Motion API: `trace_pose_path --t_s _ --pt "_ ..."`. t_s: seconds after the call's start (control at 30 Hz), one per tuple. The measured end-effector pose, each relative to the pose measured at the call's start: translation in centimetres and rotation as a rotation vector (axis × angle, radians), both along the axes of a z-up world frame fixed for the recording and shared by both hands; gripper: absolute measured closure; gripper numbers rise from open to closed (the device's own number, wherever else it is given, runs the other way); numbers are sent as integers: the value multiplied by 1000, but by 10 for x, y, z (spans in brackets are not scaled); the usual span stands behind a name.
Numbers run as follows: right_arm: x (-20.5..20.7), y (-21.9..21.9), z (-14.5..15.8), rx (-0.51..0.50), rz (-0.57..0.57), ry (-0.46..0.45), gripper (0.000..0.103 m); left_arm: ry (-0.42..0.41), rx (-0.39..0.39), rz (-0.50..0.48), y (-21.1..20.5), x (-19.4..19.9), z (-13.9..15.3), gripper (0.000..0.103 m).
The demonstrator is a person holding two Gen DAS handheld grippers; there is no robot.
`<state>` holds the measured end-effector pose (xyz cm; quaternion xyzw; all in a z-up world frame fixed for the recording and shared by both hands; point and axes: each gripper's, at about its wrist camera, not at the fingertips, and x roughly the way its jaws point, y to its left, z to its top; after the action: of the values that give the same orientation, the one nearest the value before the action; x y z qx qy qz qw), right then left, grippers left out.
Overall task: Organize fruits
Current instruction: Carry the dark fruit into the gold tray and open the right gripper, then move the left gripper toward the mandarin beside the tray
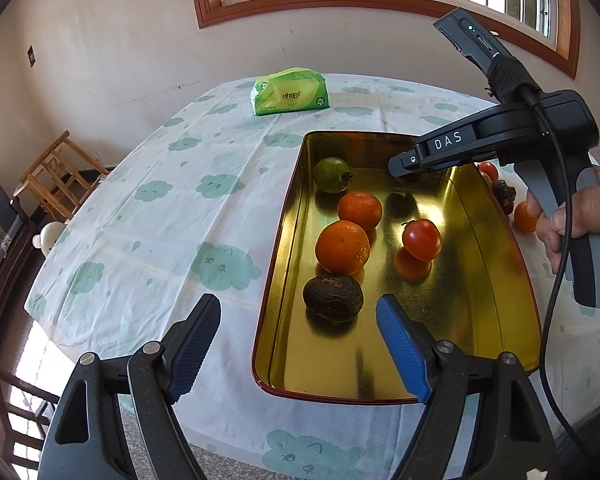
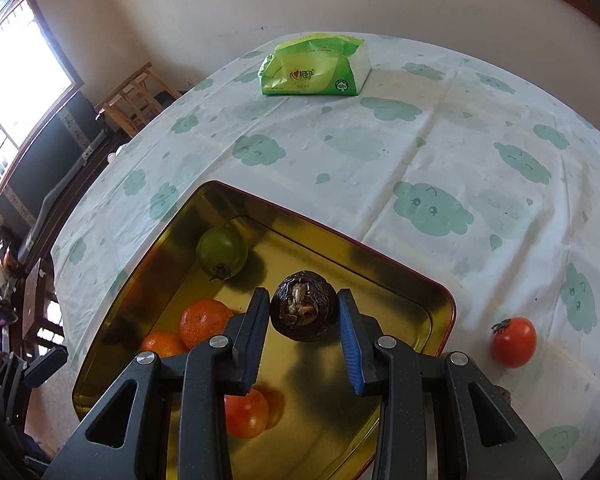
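From the left wrist camera, the left gripper (image 1: 298,344) hangs with its blue-padded tongs spread wide and nothing between them, above the near end of the shallow gold-coloured metal tray with a red rim (image 1: 496,280). The tray sits on the white tablecloth printed with green clouds (image 1: 148,208). Inside it, a wrinkled dark brown fruit (image 1: 333,298) lies nearest the near edge; beyond it come two round orange tangerines (image 1: 343,246), touching each other, then a green tomato (image 1: 332,174) in the far left corner. A red tomato (image 1: 421,239) rests toward the tray's right wall. The right gripper (image 1: 410,160), held in a hand (image 1: 580,216), reaches over the tray's far right part. A green tissue pack (image 1: 290,91) lies by the table's far edge.

From the right wrist camera, the right gripper's (image 2: 304,312) tongs are partly open around a second wrinkled dark brown fruit (image 2: 303,306); gaps show on both sides, and whether either pad touches it I cannot tell. It is over the tray's (image 2: 380,264) far right corner. Another red tomato (image 2: 514,342) sits on the cloth just right of the tray
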<state>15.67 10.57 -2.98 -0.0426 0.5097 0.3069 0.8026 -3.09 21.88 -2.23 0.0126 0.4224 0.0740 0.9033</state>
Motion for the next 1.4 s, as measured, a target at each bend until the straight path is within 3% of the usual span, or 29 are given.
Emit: trace_pose_path --t_s 0.33,0.57,0.77,0.93,1.13,1.4 --pt "5 7 0 7 0 -5 67 12 -8 3 1 3 -4 25" --pt "2 1 12 85 -20 -30 65 21 -8 7 3 5 -5 24" --pt "-15 -23 31 164 -44 -93 51 20 -2 9 1 4 -3 24" --pt "-38 -62 36 159 -98 -149 43 16 12 -2 -6 0 1 23" --pt "-65 -137 27 70 -219 -204 39 8 28 -23 -20 -3 9 22" --pt "-88 -265 -11 -195 -457 -235 33 -5 29 -115 -55 -2 22 22"
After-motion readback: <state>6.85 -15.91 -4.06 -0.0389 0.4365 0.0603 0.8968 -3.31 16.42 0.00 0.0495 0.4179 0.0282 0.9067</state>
